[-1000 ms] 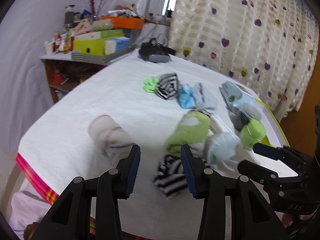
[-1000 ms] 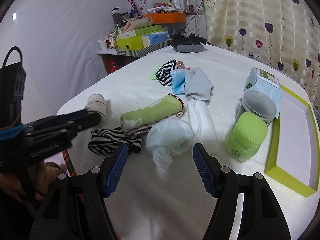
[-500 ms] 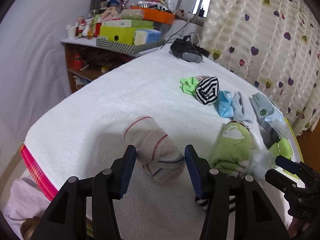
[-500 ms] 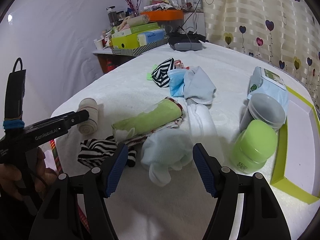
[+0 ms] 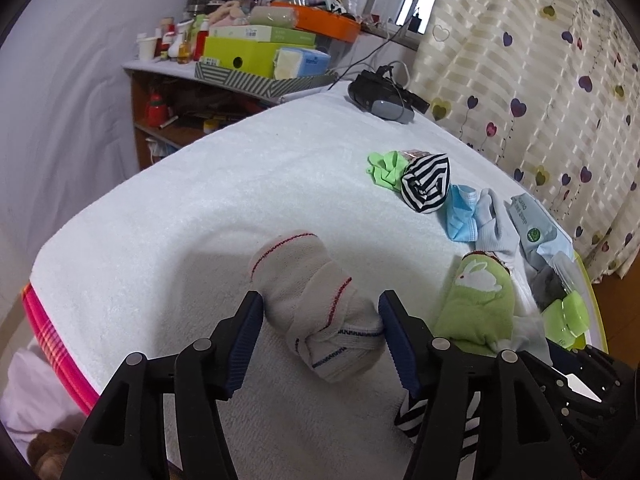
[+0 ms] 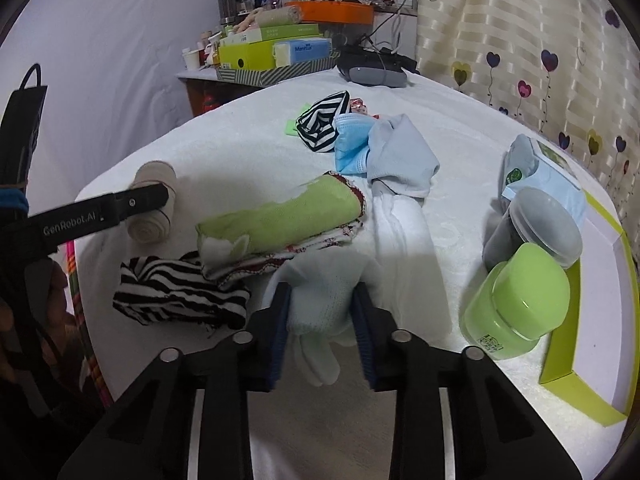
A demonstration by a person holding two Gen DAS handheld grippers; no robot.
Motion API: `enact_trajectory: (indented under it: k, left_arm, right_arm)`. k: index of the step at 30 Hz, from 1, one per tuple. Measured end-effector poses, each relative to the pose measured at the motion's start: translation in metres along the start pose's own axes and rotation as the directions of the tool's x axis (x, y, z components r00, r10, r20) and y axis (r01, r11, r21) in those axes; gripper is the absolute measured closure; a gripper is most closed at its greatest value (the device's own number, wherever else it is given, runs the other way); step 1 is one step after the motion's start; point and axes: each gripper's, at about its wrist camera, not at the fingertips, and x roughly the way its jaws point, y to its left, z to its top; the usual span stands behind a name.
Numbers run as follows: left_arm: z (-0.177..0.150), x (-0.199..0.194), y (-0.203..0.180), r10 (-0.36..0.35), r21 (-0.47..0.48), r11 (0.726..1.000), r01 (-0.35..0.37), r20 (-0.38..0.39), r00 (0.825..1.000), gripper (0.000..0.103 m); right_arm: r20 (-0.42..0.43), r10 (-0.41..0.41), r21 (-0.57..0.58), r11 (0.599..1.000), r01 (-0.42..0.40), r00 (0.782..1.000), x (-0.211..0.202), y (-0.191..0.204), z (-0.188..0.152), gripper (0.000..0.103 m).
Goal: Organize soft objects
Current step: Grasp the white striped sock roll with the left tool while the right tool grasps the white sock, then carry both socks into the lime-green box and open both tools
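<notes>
Left wrist first: left tool [image 5: 320, 334] has just been opening, jaws wide, straddling a rolled white sock [image 5: 320, 312] on the counter [image 5: 200, 216], which is covered in white terry cloth. Sock is knit, lumpy, with thin red and blue stripes; right pad looks to touch it, left pad just beside it, no squeeze visible. Green rabbit-print cloth [image 5: 476, 304] lies near on the right. The striped fabric [image 5: 408, 416] by the right finger is mostly hidden.

Right wrist: right tool [image 6: 322, 326] has just been closing and now pinches a pale knit glove [image 6: 320, 304], soft and bunched, fingers drooping below the pads. Glove's upper part is hard to separate from the white cloth [image 6: 400, 220] behind it. Black-and-white striped sock [image 6: 176, 296] lies flat to the left, a green jar [image 6: 516, 300] to the right. Green tray [image 6: 592, 312] is cut off at the frame edge.
</notes>
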Motion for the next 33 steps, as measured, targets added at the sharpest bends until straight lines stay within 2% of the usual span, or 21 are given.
enact_trajectory:
  k: [5,7,13,19,26,33]
  left_arm:
    - [-0.002,0.006,0.000,-0.032,-0.021,0.999,0.031,-0.042,0.999,0.040]
    - [-0.003,0.005,-0.001,-0.039,-0.013,0.999,0.039,-0.036,0.999,0.047]
    - [-0.004,-0.001,-0.007,-0.018,0.016,1.000,0.019,-0.017,1.000,0.055]
    - [0.001,-0.017,-0.009,-0.012,0.026,1.000,0.011,0.029,0.999,0.055]
    - [0.005,-0.042,-0.039,-0.077,0.091,0.993,0.071,0.072,0.994,0.055]
    - [0.004,-0.054,-0.086,-0.159,0.178,0.974,0.142,0.083,0.984,0.055]
  right_arm:
    - [0.009,0.013,0.017,1.000,-0.014,1.000,-0.004,-0.004,-0.002,0.075]
    - [0.014,0.016,0.023,1.000,-0.016,1.000,-0.006,-0.005,-0.003,0.075]
    - [0.034,0.031,0.033,0.999,-0.032,0.999,-0.014,-0.007,-0.004,0.076]
    - [0.096,0.039,0.045,0.998,-0.043,0.995,-0.033,-0.010,-0.003,0.077]
    - [0.169,0.037,0.070,0.996,-0.050,0.985,-0.058,-0.019,-0.004,0.077]
    - [0.222,-0.017,0.137,0.991,-0.014,0.975,-0.086,-0.047,-0.014,0.076]
